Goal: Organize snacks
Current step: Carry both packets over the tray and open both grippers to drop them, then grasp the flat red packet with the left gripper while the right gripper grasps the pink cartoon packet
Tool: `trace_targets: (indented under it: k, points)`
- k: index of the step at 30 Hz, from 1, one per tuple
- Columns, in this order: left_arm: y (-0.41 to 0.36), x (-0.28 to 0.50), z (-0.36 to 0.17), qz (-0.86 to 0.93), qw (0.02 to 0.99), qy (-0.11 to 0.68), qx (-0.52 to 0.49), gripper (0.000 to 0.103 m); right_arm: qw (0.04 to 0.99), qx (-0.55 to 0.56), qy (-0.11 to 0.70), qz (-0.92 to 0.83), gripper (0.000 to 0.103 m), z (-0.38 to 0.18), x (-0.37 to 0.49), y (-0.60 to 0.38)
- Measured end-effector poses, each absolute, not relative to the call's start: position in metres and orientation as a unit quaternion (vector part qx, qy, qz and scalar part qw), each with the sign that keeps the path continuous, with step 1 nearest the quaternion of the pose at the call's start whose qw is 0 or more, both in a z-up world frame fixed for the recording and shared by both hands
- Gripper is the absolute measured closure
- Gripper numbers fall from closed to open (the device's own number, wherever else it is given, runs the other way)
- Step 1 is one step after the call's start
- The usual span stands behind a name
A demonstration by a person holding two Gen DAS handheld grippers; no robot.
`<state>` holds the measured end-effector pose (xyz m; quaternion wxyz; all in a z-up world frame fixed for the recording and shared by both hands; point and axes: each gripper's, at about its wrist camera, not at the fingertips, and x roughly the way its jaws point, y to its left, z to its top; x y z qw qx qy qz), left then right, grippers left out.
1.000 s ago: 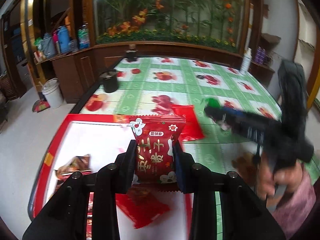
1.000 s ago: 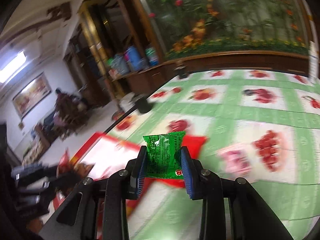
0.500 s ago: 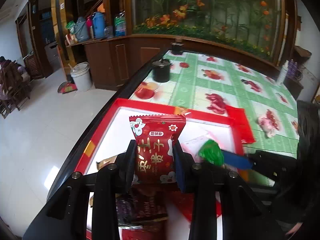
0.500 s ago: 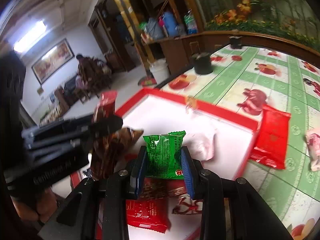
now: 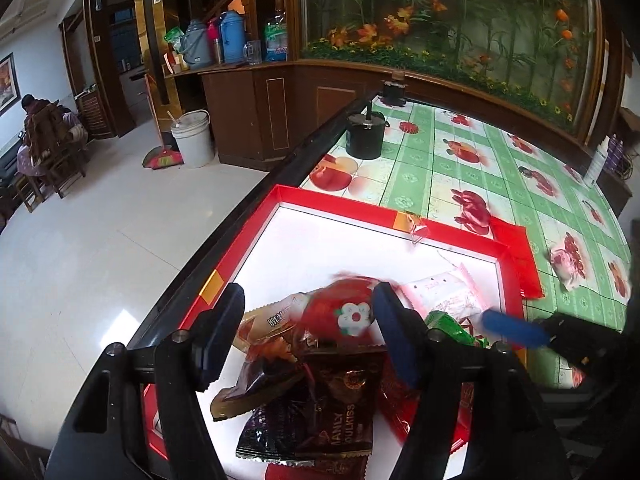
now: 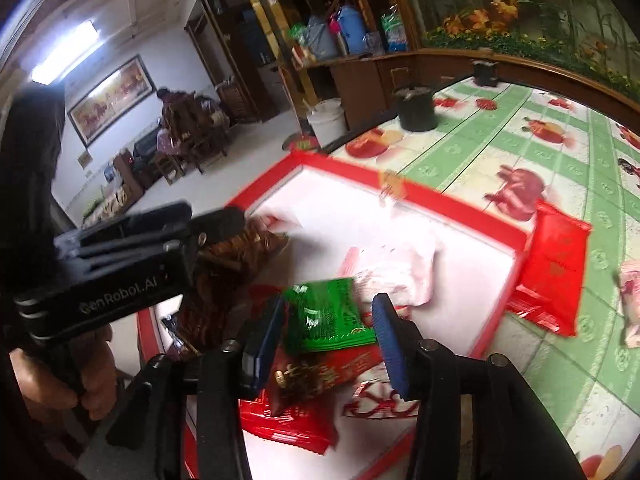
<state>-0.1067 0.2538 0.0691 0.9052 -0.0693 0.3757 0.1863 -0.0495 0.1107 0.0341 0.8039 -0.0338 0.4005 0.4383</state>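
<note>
A red-rimmed white box (image 5: 332, 204) (image 6: 472, 220) sits on the table and holds several snack packets. My left gripper (image 5: 306, 312) is open above the pile; the red packet with a white flower (image 5: 344, 312) is blurred, loose between its jaws. My right gripper (image 6: 326, 320) is open; the green packet (image 6: 324, 314) lies loose between its jaws on the pile, and it also shows in the left wrist view (image 5: 448, 324). A dark brown chocolate packet (image 5: 340, 400) lies nearest me. A white-pink packet (image 5: 444, 298) (image 6: 396, 276) lies in the box.
A flat red packet (image 6: 556, 268) lies on the green fruit-print tablecloth (image 5: 440, 168) beside the box. A pink packet (image 5: 568, 264) lies farther right. A black pot (image 5: 366, 132) stands at the far table edge. The table edge drops to the floor on the left.
Both grippers have opened over the box. The red flower packet and the green packet have dropped out of the jaws onto the pile.
</note>
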Motion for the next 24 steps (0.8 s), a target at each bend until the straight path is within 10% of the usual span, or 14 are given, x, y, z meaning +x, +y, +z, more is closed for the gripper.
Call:
trace_targets:
  k: [24]
  points:
    - [0.1, -0.033, 0.098, 0.055, 0.914, 0.383, 0.117, 0.023, 0.876, 0.204, 0.395, 0.187, 0.043, 0.048, 0.076, -0.164]
